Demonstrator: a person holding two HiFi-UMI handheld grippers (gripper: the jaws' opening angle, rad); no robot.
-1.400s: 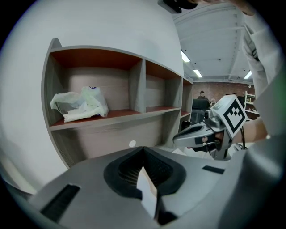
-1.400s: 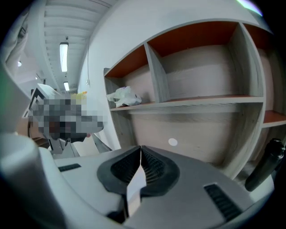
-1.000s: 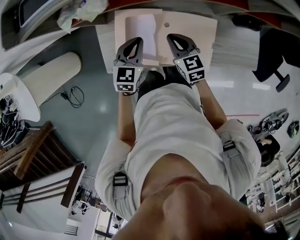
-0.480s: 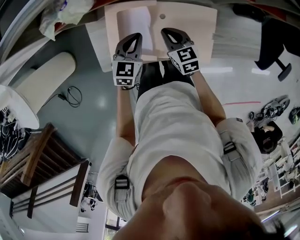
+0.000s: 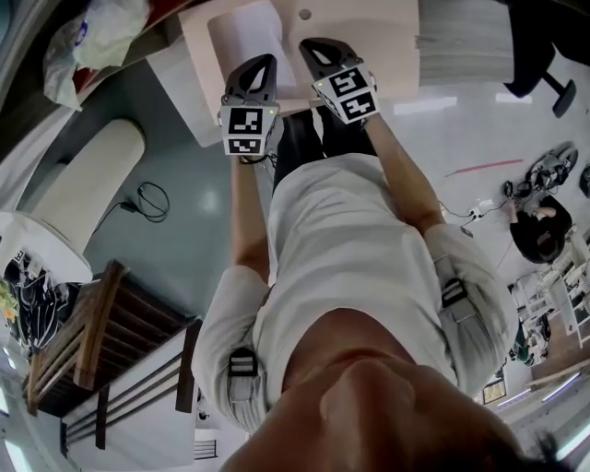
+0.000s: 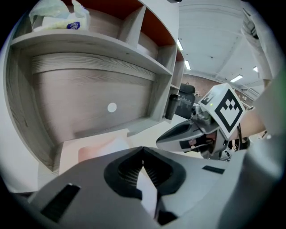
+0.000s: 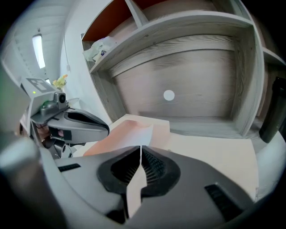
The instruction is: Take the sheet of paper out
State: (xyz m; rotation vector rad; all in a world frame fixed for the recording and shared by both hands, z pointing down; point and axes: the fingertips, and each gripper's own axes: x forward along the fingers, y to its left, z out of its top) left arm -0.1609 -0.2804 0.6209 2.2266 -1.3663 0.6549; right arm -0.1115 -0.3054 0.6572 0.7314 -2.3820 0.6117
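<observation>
A white sheet of paper [image 5: 240, 32] lies bowed over the pale desk top [image 5: 378, 18] under the shelf unit. My left gripper [image 5: 266, 62] is shut on the sheet's near edge; in the left gripper view the sheet [image 6: 150, 193] shows pinched between the closed jaws of that gripper [image 6: 143, 150]. My right gripper [image 5: 308, 44] is shut on the same edge a little to the right. In the right gripper view the paper [image 7: 132, 134] runs forward from that gripper's [image 7: 140, 150] closed jaws. The two grippers stand close side by side.
A desk alcove with a round cable hole [image 7: 168, 95] backs the desk top. A plastic bag [image 6: 56, 15] sits on the shelf above. A black office chair [image 5: 544, 55] stands at the right, a cable [image 5: 147, 198] on the floor and a wooden chair [image 5: 92, 341] at the left.
Both grippers and the sheet have moved up and a little left in the head view, staying shut on the paper. The view has tilted.
</observation>
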